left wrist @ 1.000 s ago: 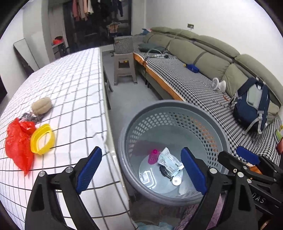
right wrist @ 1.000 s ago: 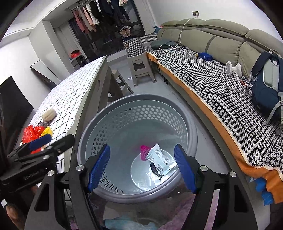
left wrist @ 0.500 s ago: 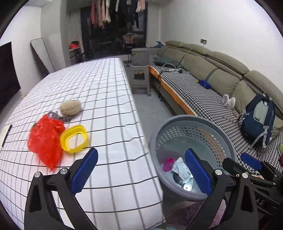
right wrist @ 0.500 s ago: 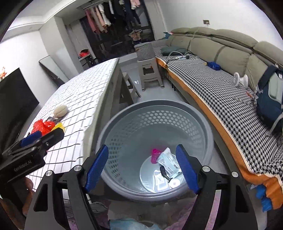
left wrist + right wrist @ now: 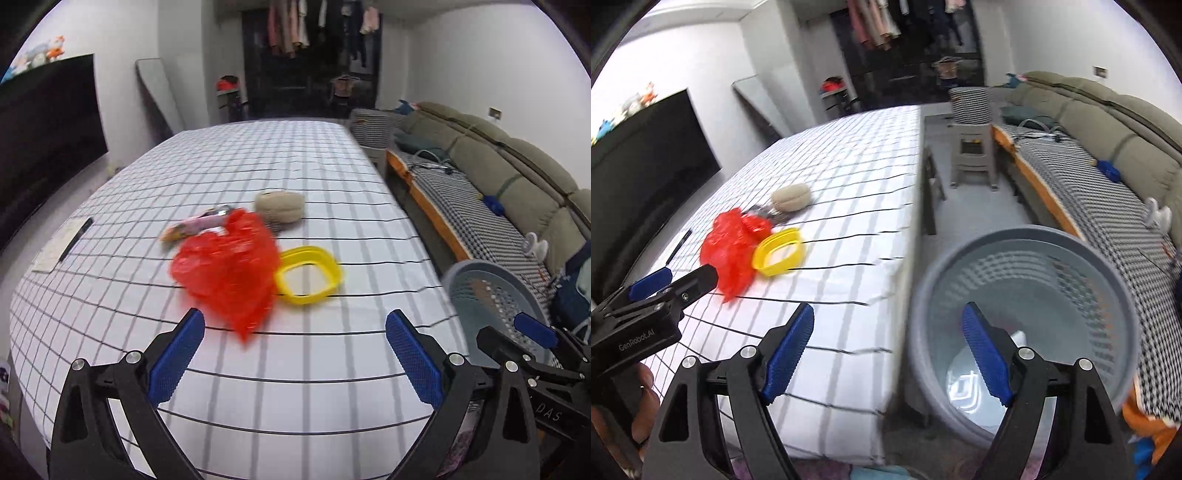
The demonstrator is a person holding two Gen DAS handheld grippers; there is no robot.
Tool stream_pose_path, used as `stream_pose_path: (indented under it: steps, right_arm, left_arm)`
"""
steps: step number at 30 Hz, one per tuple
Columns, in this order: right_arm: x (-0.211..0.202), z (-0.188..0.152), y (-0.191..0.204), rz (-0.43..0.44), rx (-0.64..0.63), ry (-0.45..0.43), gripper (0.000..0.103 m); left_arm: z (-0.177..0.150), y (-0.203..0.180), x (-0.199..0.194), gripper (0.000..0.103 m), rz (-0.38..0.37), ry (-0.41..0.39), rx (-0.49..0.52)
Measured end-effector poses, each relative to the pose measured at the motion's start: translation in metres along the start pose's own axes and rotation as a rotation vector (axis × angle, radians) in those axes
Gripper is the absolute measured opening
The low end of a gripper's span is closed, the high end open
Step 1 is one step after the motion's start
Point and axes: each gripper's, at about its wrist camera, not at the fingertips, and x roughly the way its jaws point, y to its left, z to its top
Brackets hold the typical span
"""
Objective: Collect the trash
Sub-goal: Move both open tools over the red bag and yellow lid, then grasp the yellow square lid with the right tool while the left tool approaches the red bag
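A crumpled red plastic bag (image 5: 229, 273) lies on the checked tablecloth (image 5: 295, 391), touching a yellow plastic ring (image 5: 308, 275). Behind them are a pink wrapper (image 5: 199, 223) and a beige round lump (image 5: 280, 206). My left gripper (image 5: 293, 325) hangs open and empty just short of the bag. My right gripper (image 5: 888, 314) straddles the table's edge, its jaws opening with nothing between them. The grey perforated basket (image 5: 1027, 295) stands on the floor beside the table, with litter at its bottom. The red bag (image 5: 733, 251) and the left gripper (image 5: 665, 284) also show in the right wrist view.
A paper sheet with a dark pen (image 5: 70, 240) lies at the table's left edge. A grey sofa with a houndstooth cover (image 5: 1089, 184) runs along the right wall, with a blue backpack (image 5: 576, 291) on it. A grey stool (image 5: 973, 158) stands beyond the table. A dark screen (image 5: 40, 129) fills the left wall.
Both grippers swung left, away from over the basket and toward the table. The left one now faces the red bag and yellow ring. The right jaws spread a little wider.
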Motion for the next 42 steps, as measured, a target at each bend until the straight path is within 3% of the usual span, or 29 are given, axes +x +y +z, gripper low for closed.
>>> stream_pose_path:
  steps: [6, 12, 18, 21, 32, 42]
  right_arm:
    - [0.041, 0.018, 0.047, 0.047, -0.103, 0.056, 0.079]
    - [0.083, 0.032, 0.089, 0.095, -0.199, 0.127, 0.079]
    - [0.111, 0.047, 0.108, 0.131, -0.236, 0.186, 0.079]
    - [0.126, 0.051, 0.115, 0.143, -0.249, 0.235, 0.079]
    - [0.154, 0.052, 0.132, 0.094, -0.331, 0.29, 0.079]
    - [0.169, 0.057, 0.15, 0.058, -0.392, 0.269, 0.079]
  left_arm:
    - [-0.004, 0.048, 0.015, 0.097, 0.081, 0.028, -0.069]
    - [-0.007, 0.078, 0.018, 0.097, 0.12, 0.027, -0.096]
    - [-0.009, 0.102, 0.025, 0.097, 0.136, 0.039, -0.144]
    - [-0.009, 0.11, 0.027, 0.097, 0.141, 0.04, -0.161]
    - [-0.012, 0.12, 0.032, 0.097, 0.141, 0.056, -0.176]
    - [-0.015, 0.122, 0.033, 0.097, 0.14, 0.066, -0.181]
